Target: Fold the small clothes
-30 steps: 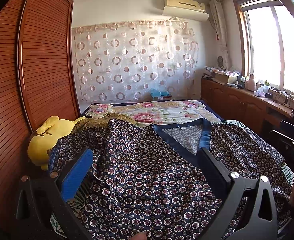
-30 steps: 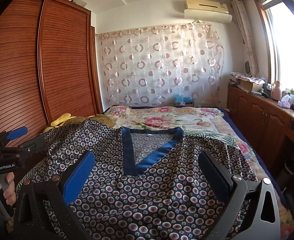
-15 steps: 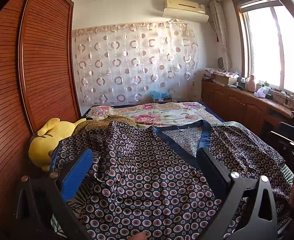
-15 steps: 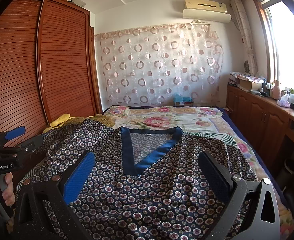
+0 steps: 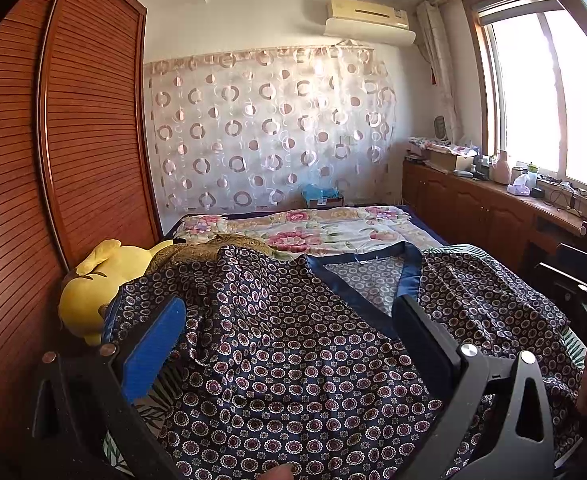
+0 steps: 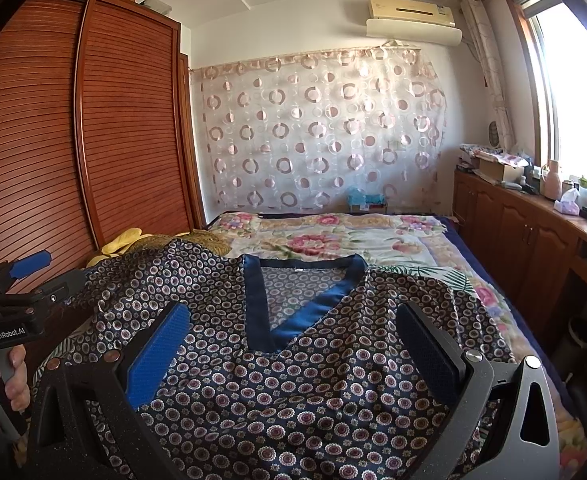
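**A:** Where is the shirt (image 6: 293, 360) lying for you?

**B:** It is lying face up on the bed (image 6: 353, 240), blue neckline (image 6: 293, 320) pointing away from me toward the curtain (image 6: 321, 140). So its long axis is running straight out from me, collar far, hem near.

**A:** And the grippers?

**B:** I am holding the right gripper (image 6: 293, 344) over the shirt's middle, jaws wide apart, nothing between them. The neckline is sitting just ahead of it, almost centred. The left gripper (image 5: 285, 340) is also spread open and empty, hovering over the shirt's left half.

**A:** Which one is nearer a sleeve?

**B:** The left, I am judging. The left sleeve (image 5: 153, 292) is bunching up just left of the neckline side, against the yellow plush toy (image 5: 93, 280) by the wardrobe (image 5: 73, 140). The cloth there is rumpled, not flat.

**A:** So the next move?

**B:** I am thinking the left gripper needs to reach outward and left for that sleeve edge, then carry it across toward the neckline. The right sleeve is lying flatter, right of the neckline, so I am expecting an easier pinch there.
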Action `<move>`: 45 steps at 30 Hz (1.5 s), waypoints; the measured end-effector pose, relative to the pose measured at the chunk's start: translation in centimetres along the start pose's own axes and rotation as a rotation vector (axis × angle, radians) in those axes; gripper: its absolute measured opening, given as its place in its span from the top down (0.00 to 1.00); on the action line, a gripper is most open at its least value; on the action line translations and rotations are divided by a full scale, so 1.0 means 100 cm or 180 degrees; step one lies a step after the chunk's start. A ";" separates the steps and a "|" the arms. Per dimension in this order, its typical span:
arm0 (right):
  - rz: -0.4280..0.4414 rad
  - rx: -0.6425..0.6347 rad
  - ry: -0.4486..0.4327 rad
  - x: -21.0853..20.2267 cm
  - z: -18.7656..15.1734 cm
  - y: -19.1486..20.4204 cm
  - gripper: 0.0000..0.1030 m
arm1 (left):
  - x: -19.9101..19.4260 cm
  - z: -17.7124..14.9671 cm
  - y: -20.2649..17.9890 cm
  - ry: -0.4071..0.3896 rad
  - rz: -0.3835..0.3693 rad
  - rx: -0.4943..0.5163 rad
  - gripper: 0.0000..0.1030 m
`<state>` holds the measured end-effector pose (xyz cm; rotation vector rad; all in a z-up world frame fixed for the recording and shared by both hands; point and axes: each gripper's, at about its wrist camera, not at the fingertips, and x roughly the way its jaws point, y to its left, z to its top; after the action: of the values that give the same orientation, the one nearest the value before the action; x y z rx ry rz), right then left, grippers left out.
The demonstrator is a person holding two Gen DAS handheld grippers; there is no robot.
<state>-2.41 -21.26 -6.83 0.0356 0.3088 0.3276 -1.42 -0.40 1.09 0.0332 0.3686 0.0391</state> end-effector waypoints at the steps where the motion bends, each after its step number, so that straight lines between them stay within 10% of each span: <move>1: 0.0001 0.0000 -0.0001 0.000 0.000 0.000 0.00 | 0.000 0.000 0.000 0.0000 -0.0003 -0.0002 0.00; 27: 0.0032 -0.0007 0.0046 0.009 -0.001 0.000 0.00 | 0.004 -0.003 0.002 0.0054 0.0009 -0.0013 0.00; 45: 0.0331 -0.0212 0.0667 0.069 -0.020 0.008 0.00 | 0.033 -0.029 0.040 0.0340 0.0179 -0.0099 0.00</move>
<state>2.98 -18.32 -10.65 -0.0487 0.5046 0.4458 0.44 3.84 -2.62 0.0107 0.4736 0.1025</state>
